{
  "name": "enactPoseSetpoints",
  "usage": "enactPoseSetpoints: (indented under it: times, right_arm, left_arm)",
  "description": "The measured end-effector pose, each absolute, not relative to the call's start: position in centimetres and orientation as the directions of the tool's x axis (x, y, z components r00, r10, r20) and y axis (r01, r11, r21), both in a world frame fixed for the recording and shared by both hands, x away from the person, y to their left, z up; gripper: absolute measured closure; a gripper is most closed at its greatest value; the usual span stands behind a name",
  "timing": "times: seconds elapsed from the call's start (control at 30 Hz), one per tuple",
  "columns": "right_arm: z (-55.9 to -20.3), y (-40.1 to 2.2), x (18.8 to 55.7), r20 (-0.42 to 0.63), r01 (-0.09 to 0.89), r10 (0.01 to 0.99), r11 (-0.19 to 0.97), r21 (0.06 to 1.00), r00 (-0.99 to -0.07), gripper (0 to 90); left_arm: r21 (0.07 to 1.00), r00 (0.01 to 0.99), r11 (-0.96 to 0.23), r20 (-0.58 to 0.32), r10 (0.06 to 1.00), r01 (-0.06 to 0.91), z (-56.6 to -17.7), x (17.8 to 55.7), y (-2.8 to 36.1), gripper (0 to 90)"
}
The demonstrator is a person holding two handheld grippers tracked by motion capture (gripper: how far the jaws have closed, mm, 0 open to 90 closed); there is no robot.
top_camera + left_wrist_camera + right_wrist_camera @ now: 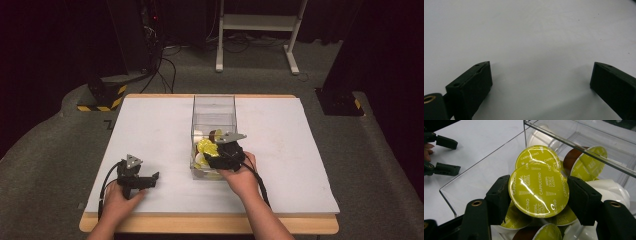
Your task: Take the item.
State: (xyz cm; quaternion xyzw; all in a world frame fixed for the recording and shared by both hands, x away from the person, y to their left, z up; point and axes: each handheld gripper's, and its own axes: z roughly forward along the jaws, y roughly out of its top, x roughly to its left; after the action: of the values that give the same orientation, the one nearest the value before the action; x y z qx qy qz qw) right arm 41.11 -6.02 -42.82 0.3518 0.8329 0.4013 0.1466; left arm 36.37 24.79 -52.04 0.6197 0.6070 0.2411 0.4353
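In the high view, a clear plastic box [213,116] stood near the middle of the white desk [300,150], its long sides running away from the person. The right gripper [216,156] reached into the near end of the box, over a heap of coffee capsules [205,148] with yellow-green lids. The left gripper [150,179] rested on the desk near the front left corner, well apart from the box, with bare desk all around it and a wide free strip between it and the box wall. The desk's front edge lay just behind both hands.

In the left gripper view, the two black fingers [471,85] stood wide apart with nothing but bare white desk between them.

In the right gripper view, the fingers [499,197] were clamped on either side of one capsule [539,190], pressing on its rim, with its lid facing the camera. It sat at the top of the heap inside the box, whose clear near wall and upper edge [579,147] ran close around the gripper, leaving little room sideways. The foil lid read "CAPPUCCINO" around its border and "NESCAFÉ Dolce Gusto" across the middle. A second capsule [536,155] just behind it bore the same "CAPPUCCINO" lettering.
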Motion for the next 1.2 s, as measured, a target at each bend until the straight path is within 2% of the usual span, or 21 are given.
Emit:
enactPoseSetpoints:
  times: [0.7, 1.2]
  right_arm:
    - [-42.1, -6.9, 39.1, 0.010, 0.387, 0.692, 0.392, 0.834, -0.722, 38.6]
    - [-41.6, -7.8, 38.9, 0.043, 0.374, 0.696, 0.331, 0.866, -0.717, 38.6]
  left_arm:
    - [0.833, 0.145, 0.121, -0.233, 0.962, 0.540, -52.1, 36.4, 24.7, 4.3]
    - [0.833, 0.145, 0.119, -0.232, 0.962, 0.540, -52.1, 36.4, 24.7, 4.3]
